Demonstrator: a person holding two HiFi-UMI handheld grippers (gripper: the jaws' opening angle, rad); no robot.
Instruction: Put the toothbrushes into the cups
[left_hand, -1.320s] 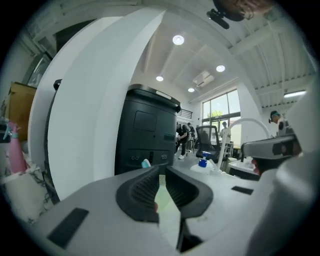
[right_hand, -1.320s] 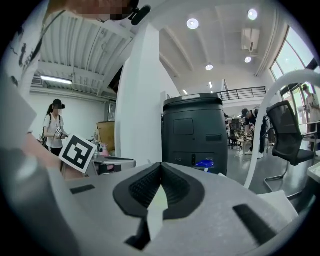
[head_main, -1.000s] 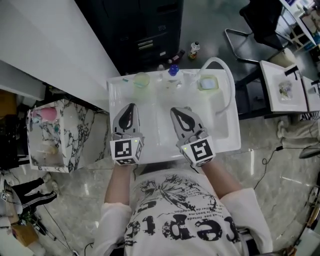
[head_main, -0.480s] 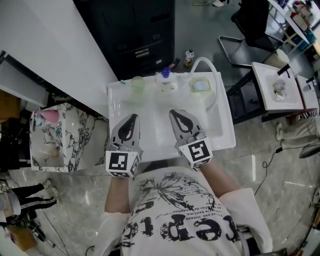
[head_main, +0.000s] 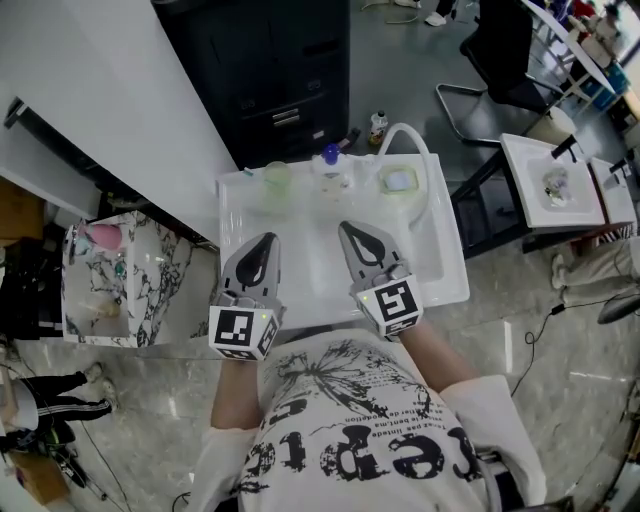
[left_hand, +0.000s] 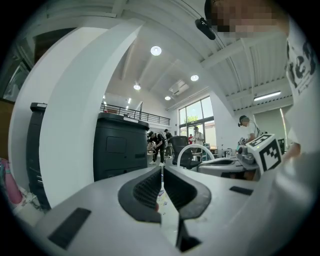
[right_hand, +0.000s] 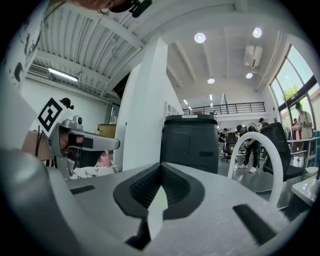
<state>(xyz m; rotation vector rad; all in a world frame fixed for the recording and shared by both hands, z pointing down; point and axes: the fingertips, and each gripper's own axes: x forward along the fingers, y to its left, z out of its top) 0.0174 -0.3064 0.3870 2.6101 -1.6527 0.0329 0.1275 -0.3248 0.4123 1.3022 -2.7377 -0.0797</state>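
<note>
Three containers stand in a row at the far edge of the white table (head_main: 440, 270): a pale green cup (head_main: 277, 178), a bottle with a blue cap (head_main: 331, 162) and a yellow-green cup (head_main: 398, 181). I cannot make out any toothbrush. My left gripper (head_main: 262, 242) (left_hand: 161, 171) hovers over the table's near left part, shut, with nothing between its pads. Over the near middle my right gripper (head_main: 354, 231) (right_hand: 160, 168) is held level, also shut and empty. Both point toward the cups and stay well short of them.
A black cabinet (head_main: 285, 70) stands behind the table, with a white wall (head_main: 110, 100) to its left. A marble-patterned box (head_main: 125, 270) sits on the left. A white hose (head_main: 412, 132) arches over the back right corner. A chair (head_main: 500, 50) and another white table (head_main: 555, 185) are at the right.
The left gripper has drawn back toward the person and lifted. The right gripper has shifted only slightly. Both stayed shut, and the table now looks smaller and farther off.
</note>
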